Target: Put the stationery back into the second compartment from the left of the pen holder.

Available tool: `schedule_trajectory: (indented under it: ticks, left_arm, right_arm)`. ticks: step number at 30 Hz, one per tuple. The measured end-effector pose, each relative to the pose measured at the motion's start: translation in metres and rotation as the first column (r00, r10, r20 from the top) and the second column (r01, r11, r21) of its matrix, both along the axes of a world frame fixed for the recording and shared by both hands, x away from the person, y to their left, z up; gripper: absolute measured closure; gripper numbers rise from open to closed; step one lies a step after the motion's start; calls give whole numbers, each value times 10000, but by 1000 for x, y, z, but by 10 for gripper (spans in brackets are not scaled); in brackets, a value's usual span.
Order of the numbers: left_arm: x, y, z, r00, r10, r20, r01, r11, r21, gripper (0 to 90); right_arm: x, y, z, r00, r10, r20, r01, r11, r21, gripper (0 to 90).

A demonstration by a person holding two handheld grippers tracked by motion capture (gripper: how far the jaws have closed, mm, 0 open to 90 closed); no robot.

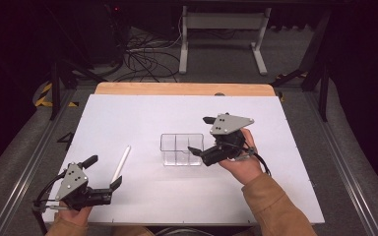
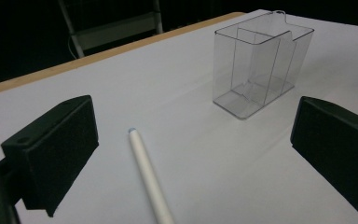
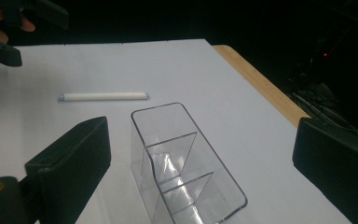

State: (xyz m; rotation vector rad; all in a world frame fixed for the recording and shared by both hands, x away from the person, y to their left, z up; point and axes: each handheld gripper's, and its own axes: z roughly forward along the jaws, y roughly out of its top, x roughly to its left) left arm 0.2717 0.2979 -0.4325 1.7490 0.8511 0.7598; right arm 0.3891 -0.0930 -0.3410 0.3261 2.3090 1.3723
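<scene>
One clear plastic organizer (image 1: 181, 149) with three compartments stands upright near the middle of a white tabletop (image 1: 128, 118), and one white pen (image 1: 120, 164) lies flat on the board to its left, well apart from it. Two handheld grippers work the scene: the right gripper (image 1: 199, 140) hovers just beside the organizer's right end, jaws spread wide and grasping nothing; the left gripper (image 1: 104, 173) rests near the table's front left corner, jaws likewise released, the pen's near end between them untouched. A wooden strip (image 1: 184, 89) edges the far side. The high view adds floor cables (image 1: 145, 56) and a white stand (image 1: 224, 34) beyond.
</scene>
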Motion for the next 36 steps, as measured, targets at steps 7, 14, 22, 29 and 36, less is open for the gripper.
schedule_trajectory:
  ticks: [7,14,22,29,36]
  left_arm:
    - [4,1,7,9990,-368,-250,365,9992,-134,12]
    - [7,-4,17,9979,-437,-469,436,9990,-39,14]
    - [14,-6,19,9916,-824,-1001,838,9964,100,19]
    - [19,-11,27,9920,-790,-982,827,9960,340,29]
    - [31,-16,30,9887,-629,-1362,724,9952,657,40]
  right_arm:
    - [-13,-33,-10,9986,-530,-43,531,9913,1204,19]
    - [-27,-63,-30,9868,-1461,-695,1553,9756,1554,3]
    - [-40,-94,-54,9703,-2128,-1150,2332,9493,2110,0]
    - [-48,-111,-78,9636,-2131,-1615,2506,9306,2667,0]
    - [-56,-117,-83,9571,-2430,-1581,2788,9208,2728,0]
